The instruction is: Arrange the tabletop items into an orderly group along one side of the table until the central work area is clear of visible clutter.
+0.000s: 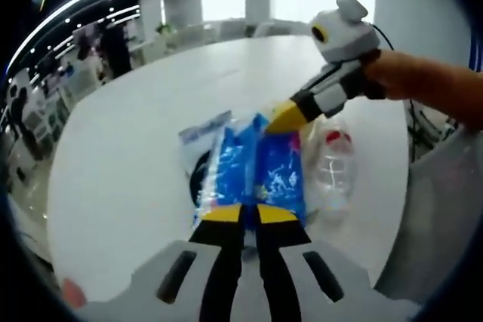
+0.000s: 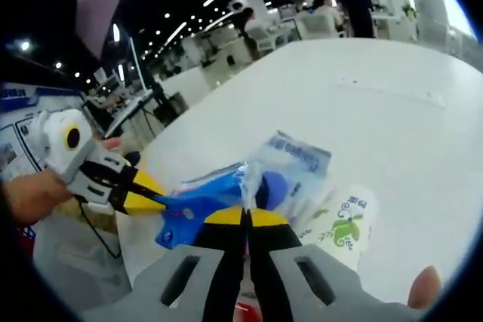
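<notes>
In the left gripper view, the far left of the frame shows an open office with ceiling light strips, desks and a dark standing figure. The round white table spreads across the middle, bare over most of its far part, with bright windows and a pillar along the top. At lower centre the left gripper has its yellow-tipped jaws nearly together, clenched on the near edge of a blue plastic bag. Just right of the bag a clear bottle with a red cap lies on the table. At upper right the right gripper, held by a hand, touches the bag's top edge.

In the right gripper view, the left gripper enters from the left, its tips on the bag. At bottom centre the right gripper is pinched closed on the bag's clear edge. To the right a white packet with green leaf print lies on the table. Desks, chairs and ceiling lights fill the top.
</notes>
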Action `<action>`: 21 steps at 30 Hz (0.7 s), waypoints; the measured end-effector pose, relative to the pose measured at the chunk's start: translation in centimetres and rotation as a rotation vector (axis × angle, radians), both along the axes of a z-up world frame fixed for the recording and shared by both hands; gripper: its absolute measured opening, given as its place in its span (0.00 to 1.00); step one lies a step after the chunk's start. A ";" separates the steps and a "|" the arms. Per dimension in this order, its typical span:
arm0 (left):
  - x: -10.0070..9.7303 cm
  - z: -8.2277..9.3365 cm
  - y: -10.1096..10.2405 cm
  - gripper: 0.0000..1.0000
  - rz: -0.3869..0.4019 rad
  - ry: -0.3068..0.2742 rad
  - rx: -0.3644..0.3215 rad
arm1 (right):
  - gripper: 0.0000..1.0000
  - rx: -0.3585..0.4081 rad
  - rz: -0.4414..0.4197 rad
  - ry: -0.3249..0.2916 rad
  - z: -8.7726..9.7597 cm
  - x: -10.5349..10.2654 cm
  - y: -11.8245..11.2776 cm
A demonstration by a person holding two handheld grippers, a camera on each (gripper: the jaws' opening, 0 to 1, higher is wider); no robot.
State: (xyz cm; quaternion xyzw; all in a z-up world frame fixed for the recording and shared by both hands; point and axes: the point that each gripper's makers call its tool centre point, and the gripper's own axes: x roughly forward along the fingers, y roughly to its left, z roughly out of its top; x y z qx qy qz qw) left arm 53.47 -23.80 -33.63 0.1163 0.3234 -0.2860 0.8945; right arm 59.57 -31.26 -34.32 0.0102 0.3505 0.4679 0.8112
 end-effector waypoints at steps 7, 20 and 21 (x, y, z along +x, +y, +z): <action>0.0 0.1 0.0 0.00 -0.005 0.000 0.003 | 0.01 0.002 -0.001 0.001 0.0 0.0 -0.1; 0.9 2.1 -0.9 0.00 -0.051 -0.005 0.029 | 0.01 0.017 -0.021 -0.014 1.4 0.5 -1.1; 1.0 2.3 -1.0 0.00 -0.055 -0.007 0.028 | 0.01 0.019 -0.026 -0.018 1.6 0.6 -1.3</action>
